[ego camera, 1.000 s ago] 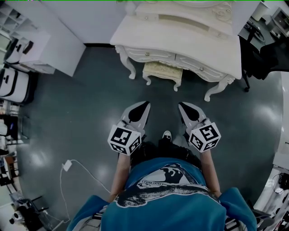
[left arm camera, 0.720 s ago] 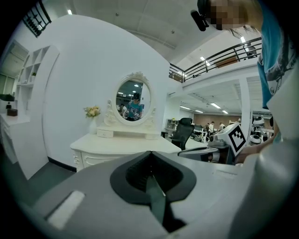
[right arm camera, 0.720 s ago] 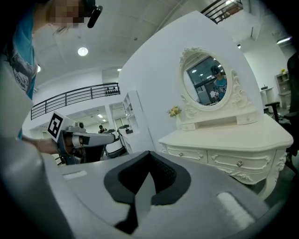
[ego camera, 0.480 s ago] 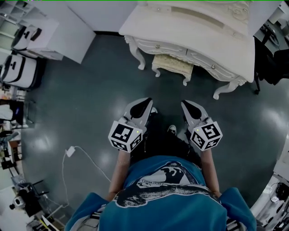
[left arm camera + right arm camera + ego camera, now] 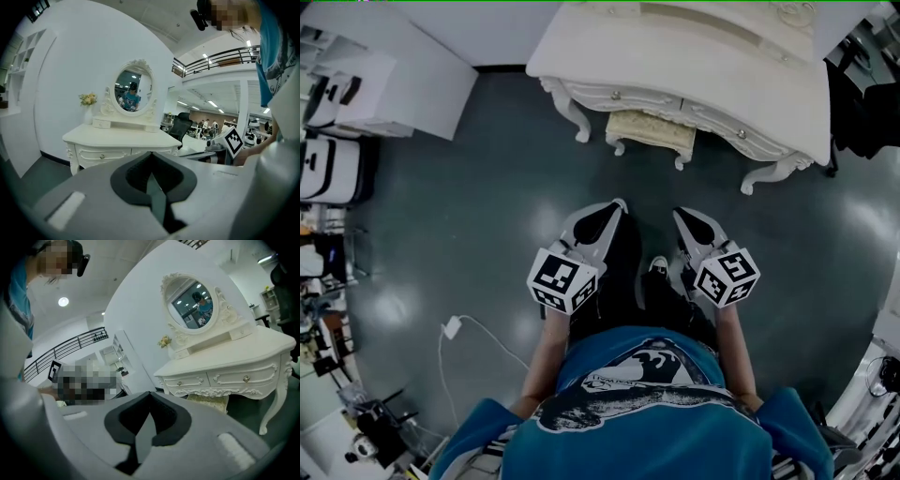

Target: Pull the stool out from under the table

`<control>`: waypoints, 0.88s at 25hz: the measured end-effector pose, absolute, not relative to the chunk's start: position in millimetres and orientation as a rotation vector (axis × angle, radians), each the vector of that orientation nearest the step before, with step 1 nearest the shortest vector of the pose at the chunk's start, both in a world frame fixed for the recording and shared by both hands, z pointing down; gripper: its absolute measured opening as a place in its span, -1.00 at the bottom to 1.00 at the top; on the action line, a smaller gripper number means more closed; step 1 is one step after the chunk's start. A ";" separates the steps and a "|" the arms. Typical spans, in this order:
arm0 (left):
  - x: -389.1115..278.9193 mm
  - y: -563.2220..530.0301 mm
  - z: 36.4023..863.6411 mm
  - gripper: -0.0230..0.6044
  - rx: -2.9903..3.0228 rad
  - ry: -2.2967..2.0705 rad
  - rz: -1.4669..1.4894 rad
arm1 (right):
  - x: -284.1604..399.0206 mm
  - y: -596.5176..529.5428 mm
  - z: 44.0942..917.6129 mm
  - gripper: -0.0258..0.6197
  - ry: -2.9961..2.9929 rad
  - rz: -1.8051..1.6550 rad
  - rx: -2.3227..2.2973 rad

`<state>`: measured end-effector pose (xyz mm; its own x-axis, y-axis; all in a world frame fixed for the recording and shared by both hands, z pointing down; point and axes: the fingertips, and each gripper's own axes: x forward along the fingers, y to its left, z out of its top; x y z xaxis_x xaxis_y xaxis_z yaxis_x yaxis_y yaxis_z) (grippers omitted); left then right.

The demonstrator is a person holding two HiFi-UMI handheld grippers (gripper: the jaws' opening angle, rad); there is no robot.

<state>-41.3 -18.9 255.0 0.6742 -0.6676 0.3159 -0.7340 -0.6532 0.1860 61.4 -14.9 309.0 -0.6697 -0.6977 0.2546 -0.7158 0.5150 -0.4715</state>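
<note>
A cream stool (image 5: 651,132) with a padded seat sits tucked under the white dressing table (image 5: 694,66), between its curved legs. In the right gripper view the stool (image 5: 210,401) shows just beneath the table's drawers (image 5: 225,377). Both grippers hang well short of the stool, over the dark floor in front of the person's legs. My left gripper (image 5: 617,204) is shut and holds nothing. My right gripper (image 5: 679,214) is shut too, with nothing in it. The left gripper view shows the dressing table (image 5: 117,140) and its oval mirror (image 5: 133,91) ahead; the stool is hidden there.
White cabinets (image 5: 389,70) stand at the far left with cases (image 5: 328,169) beside them. A white charger and cable (image 5: 455,333) lie on the floor at the left. A black office chair (image 5: 862,103) stands right of the table. The person's shoe (image 5: 657,267) is between the grippers.
The view has shifted as the person stepped closer to the table. Both grippers stay shut and keep their place in front of the body.
</note>
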 end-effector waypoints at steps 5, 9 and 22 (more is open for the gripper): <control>-41.3 -68.3 282.3 -0.89 2.616 -1.007 0.333 | 52.1 -61.1 337.7 -0.88 -2.652 0.972 1.300; -41.2 -107.1 317.7 -0.68 2.574 -0.918 0.371 | 45.3 -101.1 364.1 -0.80 -2.636 1.121 1.343; -43.3 -188.0 445.9 -0.33 2.369 -0.692 0.476 | 62.9 -181.7 507.0 -0.46 -2.421 1.609 1.577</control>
